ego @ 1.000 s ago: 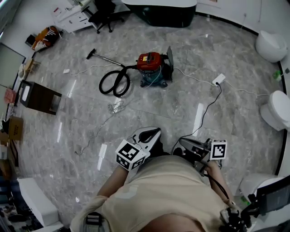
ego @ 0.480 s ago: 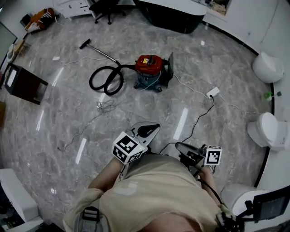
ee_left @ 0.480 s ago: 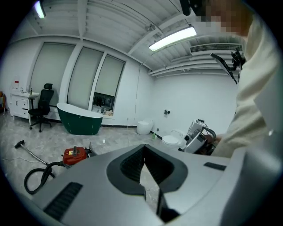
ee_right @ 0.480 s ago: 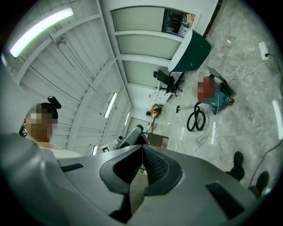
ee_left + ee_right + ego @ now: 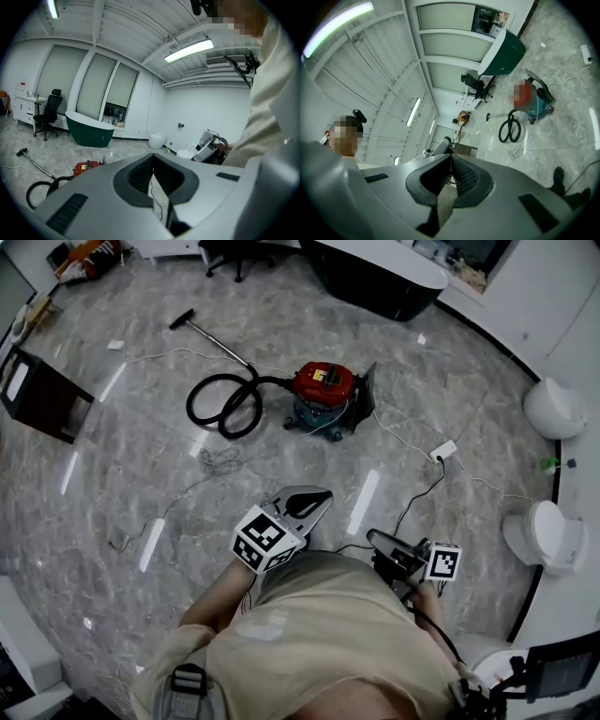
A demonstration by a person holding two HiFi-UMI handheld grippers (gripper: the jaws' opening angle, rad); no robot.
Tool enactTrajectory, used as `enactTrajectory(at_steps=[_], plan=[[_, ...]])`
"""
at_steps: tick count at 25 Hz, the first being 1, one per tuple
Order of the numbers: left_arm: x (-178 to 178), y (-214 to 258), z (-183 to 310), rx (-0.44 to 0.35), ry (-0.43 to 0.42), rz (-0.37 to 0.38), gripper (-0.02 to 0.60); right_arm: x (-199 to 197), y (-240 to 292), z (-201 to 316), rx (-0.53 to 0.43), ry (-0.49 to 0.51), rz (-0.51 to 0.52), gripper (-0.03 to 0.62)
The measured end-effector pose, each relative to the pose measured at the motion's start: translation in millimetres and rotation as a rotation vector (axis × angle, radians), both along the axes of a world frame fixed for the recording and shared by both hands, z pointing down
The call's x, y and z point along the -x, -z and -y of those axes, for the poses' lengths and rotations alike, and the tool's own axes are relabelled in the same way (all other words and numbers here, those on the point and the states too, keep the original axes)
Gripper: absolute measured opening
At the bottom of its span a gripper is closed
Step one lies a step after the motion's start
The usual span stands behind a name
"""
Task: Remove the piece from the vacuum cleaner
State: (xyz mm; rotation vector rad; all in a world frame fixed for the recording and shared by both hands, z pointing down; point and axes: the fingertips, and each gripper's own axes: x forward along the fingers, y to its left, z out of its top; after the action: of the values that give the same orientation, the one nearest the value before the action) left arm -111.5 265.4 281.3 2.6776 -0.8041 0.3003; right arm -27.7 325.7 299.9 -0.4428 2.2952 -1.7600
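Observation:
A red and teal vacuum cleaner [image 5: 323,390] stands on the grey marble floor some way ahead of me. Its black hose [image 5: 223,407] lies coiled to its left, and the wand with a floor nozzle [image 5: 202,334] runs farther left. Both grippers are held close to the person's body, far from the vacuum. My left gripper [image 5: 309,501] is shut and empty. My right gripper [image 5: 382,542] is also shut with nothing in it. The left gripper view shows the vacuum [image 5: 86,167] small at lower left. In the right gripper view the hose [image 5: 509,129] lies on the floor at the right.
A white power strip [image 5: 442,451] and its cables trail across the floor right of the vacuum. Two white toilets [image 5: 556,409] stand at the right edge. A dark green bathtub [image 5: 380,273] is at the back, and a dark box [image 5: 42,395] sits at far left.
The head view has swung, so the room sits differently in the frame. Both grippers stay shut near the body, and the vacuum has not moved on the floor.

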Motion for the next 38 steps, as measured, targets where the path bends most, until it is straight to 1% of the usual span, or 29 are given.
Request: enactTrajectory(at_steps=[5, 10, 11, 15, 21, 23, 26, 29, 33, 38], plan=[[37, 2, 23, -0.006, 0.047, -0.028, 0.003, 26, 8, 23, -0.018, 0.011, -0.025, 0.003], [62, 0, 33, -0.002, 0.103, -0.047, 0.003, 36, 16, 41, -0.070, -0.011, -0.040, 0.003], [65, -1, 33, 0.004, 0.112, -0.048, 0.003, 38, 15, 43, -0.066, 0.000, -0.035, 0.003], [71, -3, 37, 0.018, 0.137, -0.042, 0.003, 50, 5, 48, 0.004, 0.076, -0.004, 0.003], [74, -5, 48, 0.023, 0.180, -0.014, 0.003, 53, 5, 64, 0.010, 0.130, 0.043, 0.003], [66, -6, 54, 0.028, 0.182, -0.001, 0.003, 47, 4, 69, 0.010, 0.142, 0.056, 0.003], [39, 1, 66, 0.031, 0.159, 0.010, 0.003, 28, 6, 83, 0.022, 0.135, 0.088, 0.003], [9, 3, 81, 0.029, 0.134, 0.035, 0.003, 2, 5, 103, 0.040, 0.097, 0.144, 0.003], [-30, 6, 100, 0.029, 0.108, 0.065, 0.003, -38, 9, 131, 0.037, 0.040, 0.221, 0.003], [-75, 14, 132, 0.018, 0.094, 0.116, 0.003, -87, 12, 171, 0.033, -0.004, 0.285, 0.003]])
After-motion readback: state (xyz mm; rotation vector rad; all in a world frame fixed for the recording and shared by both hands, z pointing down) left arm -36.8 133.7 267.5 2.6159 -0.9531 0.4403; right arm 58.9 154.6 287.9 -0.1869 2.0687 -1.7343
